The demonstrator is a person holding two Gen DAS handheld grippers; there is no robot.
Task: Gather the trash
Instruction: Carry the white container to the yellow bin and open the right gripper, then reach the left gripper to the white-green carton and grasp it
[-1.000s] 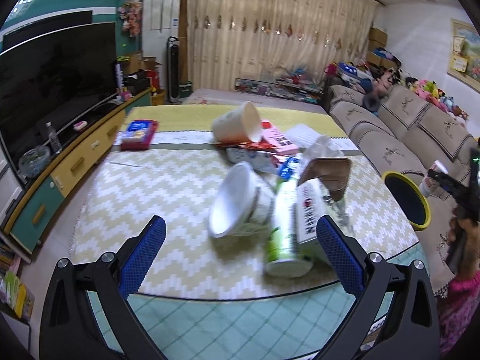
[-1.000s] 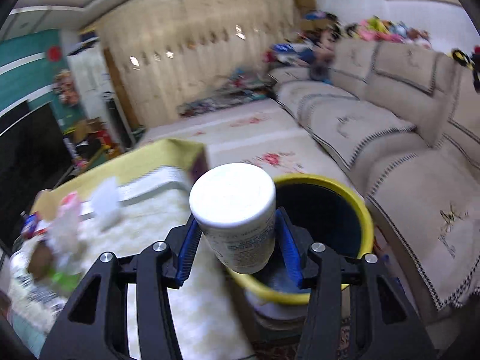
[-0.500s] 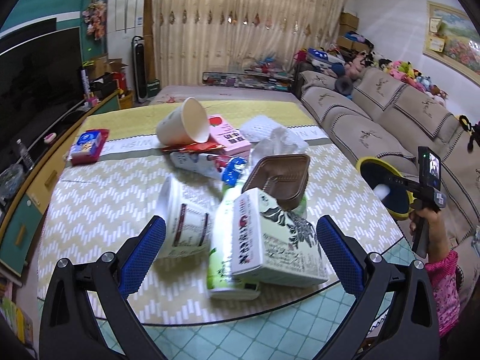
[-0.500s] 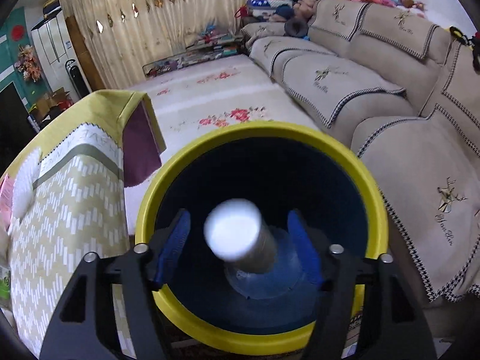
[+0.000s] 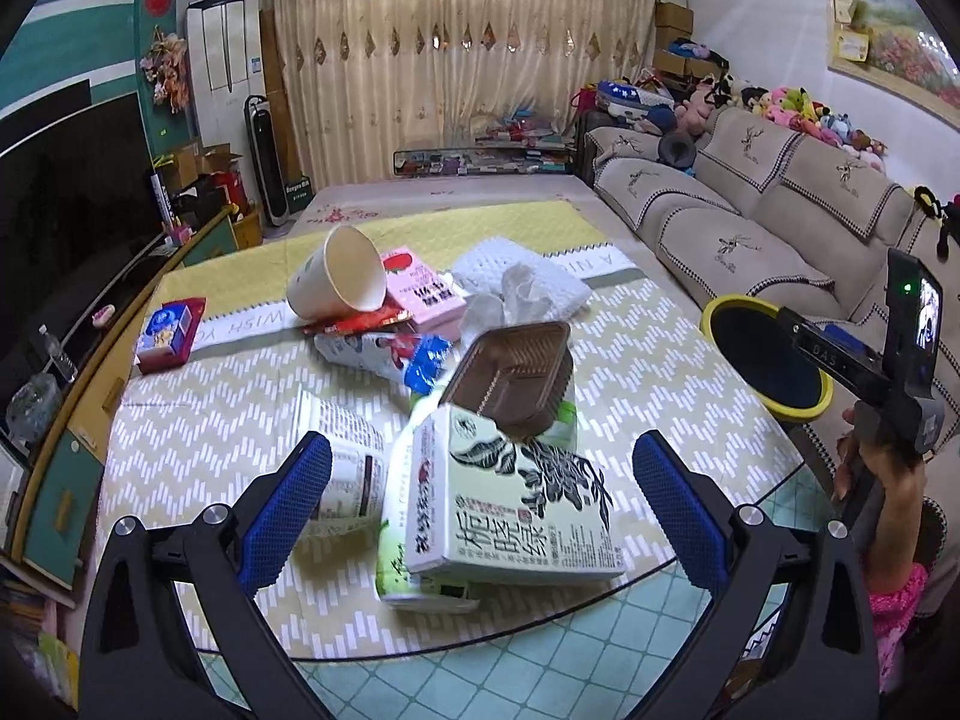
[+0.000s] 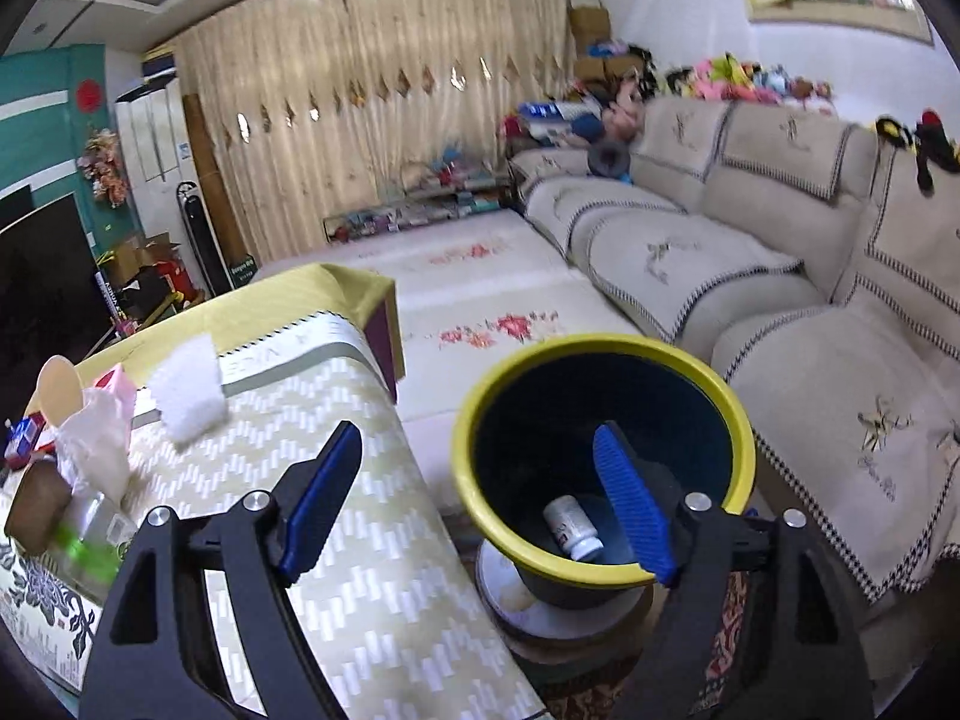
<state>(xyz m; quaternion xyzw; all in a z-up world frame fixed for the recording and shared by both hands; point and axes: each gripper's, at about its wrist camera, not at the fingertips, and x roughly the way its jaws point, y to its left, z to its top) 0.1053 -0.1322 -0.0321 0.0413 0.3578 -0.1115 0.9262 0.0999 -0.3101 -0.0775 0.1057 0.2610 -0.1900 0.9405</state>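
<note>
A yellow-rimmed dark bin [image 6: 600,354] stands on the floor between table and sofa, with a white bottle [image 6: 571,528] lying on its bottom. My right gripper [image 6: 480,498] hangs above the bin's near rim, its jaws opening, nothing between them. In the left wrist view my left gripper [image 5: 480,510] is open above the table's near edge. A green-and-white carton box [image 5: 516,498], a green bottle [image 5: 414,540] under it and a white tub [image 5: 342,474] lie between its fingers, untouched. A brown plastic tray [image 5: 516,372] leans on the box.
Farther back on the table [image 5: 210,420] lie a paper cup [image 5: 339,282], a pink box [image 5: 423,294], snack wrappers [image 5: 384,354], crumpled tissue [image 5: 516,282] and a red-blue pack [image 5: 168,330]. A sofa [image 6: 810,300] runs along the right. A TV cabinet [image 5: 60,420] lines the left wall.
My right gripper opened over the bin and let the white bottle drop inside, then drew back. My left gripper moved closer to the carton box and tub, staying open.
</note>
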